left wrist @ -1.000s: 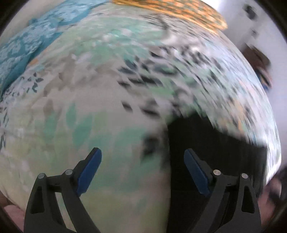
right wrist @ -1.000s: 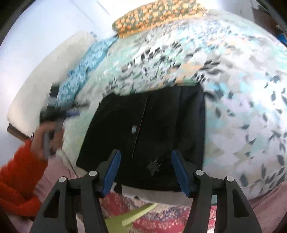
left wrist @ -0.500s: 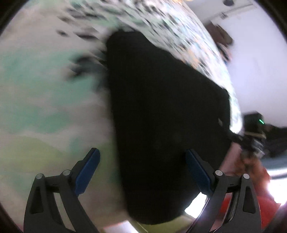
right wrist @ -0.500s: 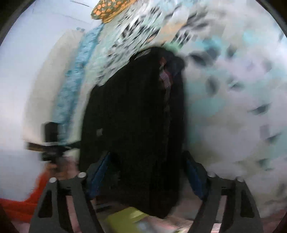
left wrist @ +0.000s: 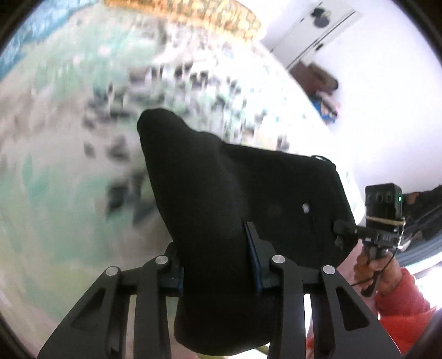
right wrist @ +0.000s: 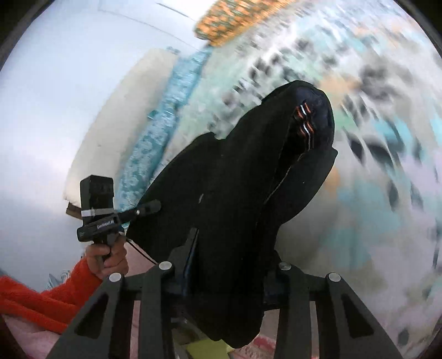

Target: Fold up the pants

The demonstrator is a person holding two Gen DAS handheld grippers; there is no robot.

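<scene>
The black pants point(left wrist: 248, 193) lie folded on a patterned bedspread point(left wrist: 69, 165) and are lifted at their near edge. My left gripper point(left wrist: 218, 265) is shut on the near left part of the pants, cloth bunched between its fingers. My right gripper point(right wrist: 229, 265) is shut on the near right part of the pants point(right wrist: 234, 179); orange and white stripes point(right wrist: 305, 118) show at the far end. Each view shows the other gripper biting the pants' edge: the right one point(left wrist: 342, 229) and the left one point(right wrist: 149, 208).
An orange patterned pillow point(left wrist: 193, 16) lies at the bed's far end. A blue patterned cloth point(right wrist: 165, 116) and a white cushion point(right wrist: 116, 110) run along the bed's left side. A white door and wall point(left wrist: 331, 41) stand to the right. The bed's near edge is just below the grippers.
Both grippers were open above the flat pants. They have since come down, closed on the near edge and lifted it, so the cloth now humps up.
</scene>
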